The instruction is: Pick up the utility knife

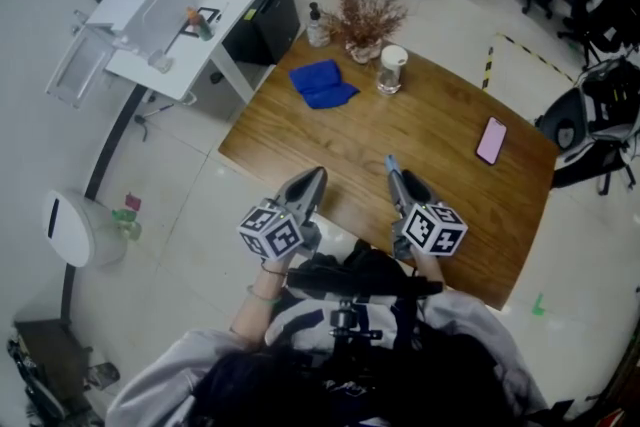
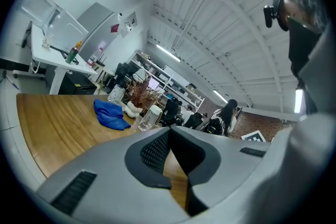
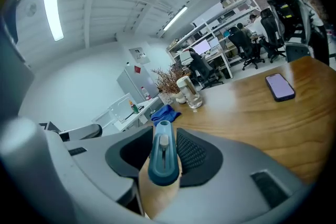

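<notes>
One wooden table (image 1: 455, 180), open office — right fingers (image 3: 195, 153) grasping utility knife (image 3: 164, 161), left fingers (image 2: 155, 151) clenched

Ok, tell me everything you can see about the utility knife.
The knife is slim and blue, plastic by its look, with a pale slider sitting in a slot along its top. No blade can be seen. It is clamped in the right claw, one pad on each side, its far end sticking out past the tips, held over the near part of the wooden table. Nothing else visibly touches it.
</notes>
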Available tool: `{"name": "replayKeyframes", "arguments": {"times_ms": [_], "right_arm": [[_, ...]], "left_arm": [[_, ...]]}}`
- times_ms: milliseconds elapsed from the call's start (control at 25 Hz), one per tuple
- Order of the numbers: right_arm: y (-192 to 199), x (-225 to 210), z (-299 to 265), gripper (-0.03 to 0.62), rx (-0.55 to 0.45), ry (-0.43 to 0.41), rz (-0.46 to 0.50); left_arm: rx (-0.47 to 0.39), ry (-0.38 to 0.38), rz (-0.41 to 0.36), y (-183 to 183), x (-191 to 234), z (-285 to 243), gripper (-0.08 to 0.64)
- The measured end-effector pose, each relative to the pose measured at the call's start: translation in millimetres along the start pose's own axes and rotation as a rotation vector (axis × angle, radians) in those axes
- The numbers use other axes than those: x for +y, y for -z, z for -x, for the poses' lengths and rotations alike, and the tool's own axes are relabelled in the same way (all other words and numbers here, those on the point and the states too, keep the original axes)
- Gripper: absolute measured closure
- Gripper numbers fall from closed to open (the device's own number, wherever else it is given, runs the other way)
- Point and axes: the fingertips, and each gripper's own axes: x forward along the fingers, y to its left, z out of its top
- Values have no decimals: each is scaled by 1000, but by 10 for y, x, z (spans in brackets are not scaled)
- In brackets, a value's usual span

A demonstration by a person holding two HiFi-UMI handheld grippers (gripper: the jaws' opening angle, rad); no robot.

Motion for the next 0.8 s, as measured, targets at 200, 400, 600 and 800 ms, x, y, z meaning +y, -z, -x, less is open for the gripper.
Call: {"name": "replayKeyframes", "arguments": {"times_ms": [200, 400, 600, 800], "right_arm": [[333, -260, -195, 443, 93, 51, 38], [690, -480, -419, 443, 206, 121, 127], [1074, -663, -536, 443, 337, 172, 229], [1101, -646, -523, 442, 353, 184, 221]], "left_arm": [[4, -5, 4, 29, -2, 17, 555], [6, -27, -6, 15, 46, 89, 555], [10, -68, -22, 26, 117, 179, 555], [2, -81, -11, -3, 170, 236, 555]]}}
